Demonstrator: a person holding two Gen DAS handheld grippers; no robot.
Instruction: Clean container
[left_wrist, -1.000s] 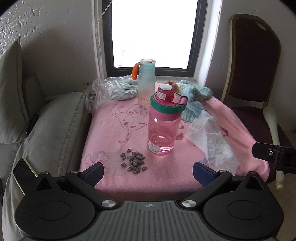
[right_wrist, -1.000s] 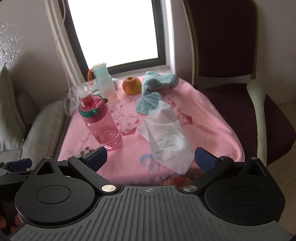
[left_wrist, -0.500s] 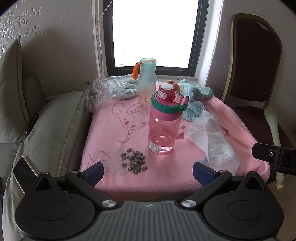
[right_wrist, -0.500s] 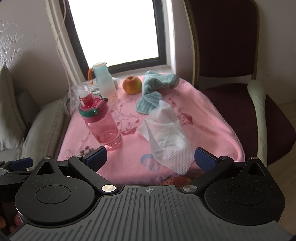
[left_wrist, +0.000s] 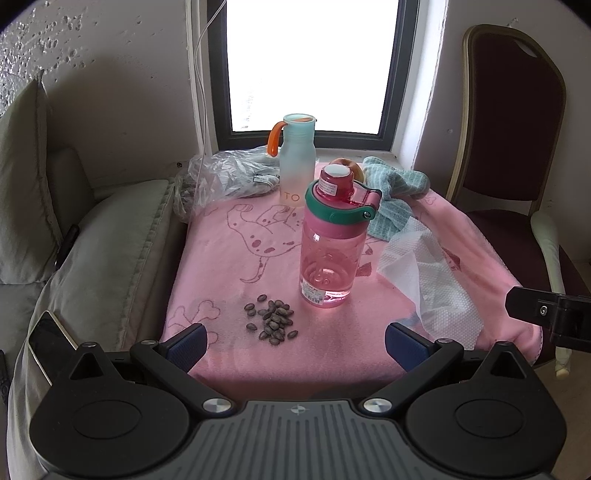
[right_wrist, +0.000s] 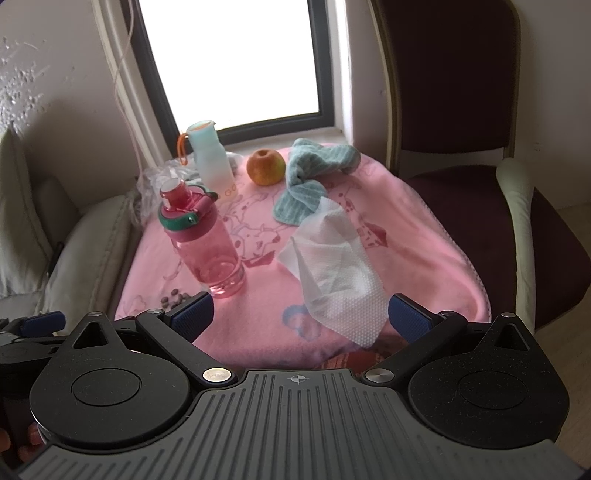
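Observation:
A clear pink bottle (left_wrist: 330, 251) (right_wrist: 207, 243) with a green-rimmed lid stands upright mid-table on a pink blanket (left_wrist: 229, 266) (right_wrist: 417, 266). A white wipe (left_wrist: 428, 280) (right_wrist: 336, 273) lies crumpled to its right. A small heap of dark seeds (left_wrist: 273, 321) (right_wrist: 173, 297) sits in front of the bottle. My left gripper (left_wrist: 293, 345) is open, short of the seeds and holding nothing. My right gripper (right_wrist: 301, 319) is open too, its fingers either side of the wipe's near end without touching it.
A frosted pale-blue bottle (left_wrist: 297, 162) (right_wrist: 210, 162) with an orange loop stands at the back, beside a plastic bag (left_wrist: 221, 177). An apple (right_wrist: 266, 166) and a teal towel (right_wrist: 314, 177) lie behind the wipe. A maroon chair (right_wrist: 480, 184) stands right, cushions (left_wrist: 110, 240) left.
Both views have shifted slightly, the left one edging a little nearer the table. Nothing on the table has moved and both grippers stay open.

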